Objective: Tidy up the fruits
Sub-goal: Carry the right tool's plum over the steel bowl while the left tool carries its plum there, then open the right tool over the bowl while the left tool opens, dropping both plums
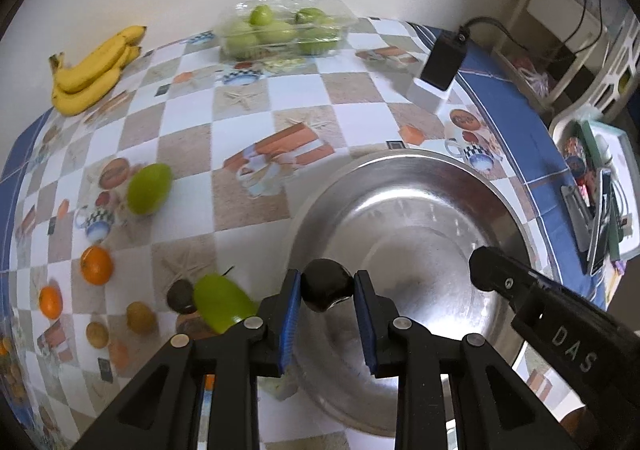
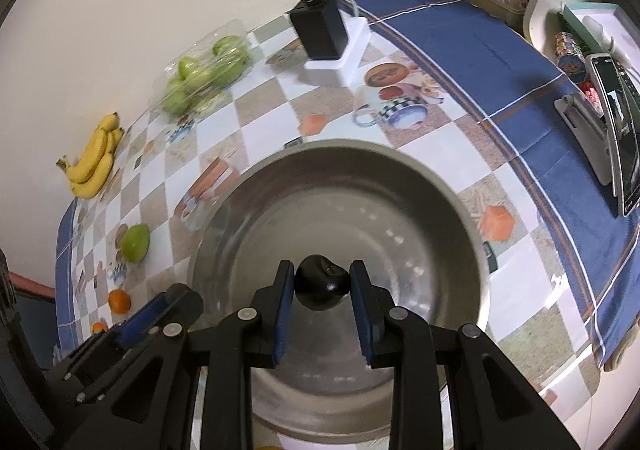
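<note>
Steel bowl (image 1: pixel 420 186) sits on the checkered tabletop (image 1: pixel 192 138). Above its basin, the left hand-held gripper (image 1: pixel 327 286) pinches a dark round fruit (image 1: pixel 326 284) between blue pads, and the right hand-held gripper (image 2: pixel 322 282) clamps a second dark fruit (image 2: pixel 320 282). Beyond the bowl lie bananas (image 1: pixel 96 70), a clear box of green fruit (image 1: pixel 280 30), mangoes (image 1: pixel 149 188) and oranges (image 1: pixel 96 265).

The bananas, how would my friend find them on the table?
Start at the big shiny steel bowl, then cross the checkered tablecloth to its far corner by the pale wall. The bunch of yellow curved bananas lies there alone, the only long yellow fruit; the rest are round or green.
</note>
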